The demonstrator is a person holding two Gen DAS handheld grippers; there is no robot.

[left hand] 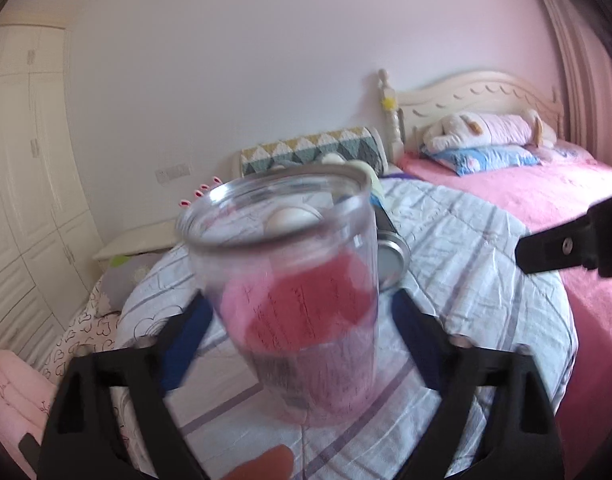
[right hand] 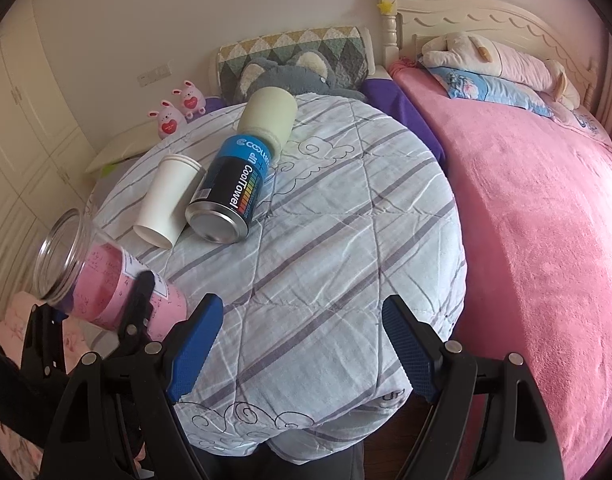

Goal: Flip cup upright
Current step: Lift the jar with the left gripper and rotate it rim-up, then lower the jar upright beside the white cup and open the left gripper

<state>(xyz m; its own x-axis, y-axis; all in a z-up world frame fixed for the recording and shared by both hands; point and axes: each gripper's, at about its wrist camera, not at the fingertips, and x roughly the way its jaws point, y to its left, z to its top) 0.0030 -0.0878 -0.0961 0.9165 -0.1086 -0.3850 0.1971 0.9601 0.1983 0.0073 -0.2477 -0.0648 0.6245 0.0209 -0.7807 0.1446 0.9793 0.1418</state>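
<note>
A clear plastic cup [left hand: 290,292] with a pink and red label is held in my left gripper [left hand: 302,328], which is shut on its lower body. The cup's open mouth points up and away, tilted, above the striped quilt [left hand: 466,272]. In the right wrist view the cup [right hand: 106,280] shows at the far left, tilted with its mouth up-left, lifted beside the quilt's edge in the left gripper [right hand: 106,320]. My right gripper [right hand: 302,344] is open and empty above the near part of the quilt [right hand: 346,240].
On the quilt lie a white paper cup [right hand: 166,200] on its side, a blue and black CoolTowel can [right hand: 230,188] and a cream cylinder [right hand: 270,116]. A pink bed [right hand: 538,200] is at the right. Plush toys and a wardrobe [left hand: 22,160] stand behind.
</note>
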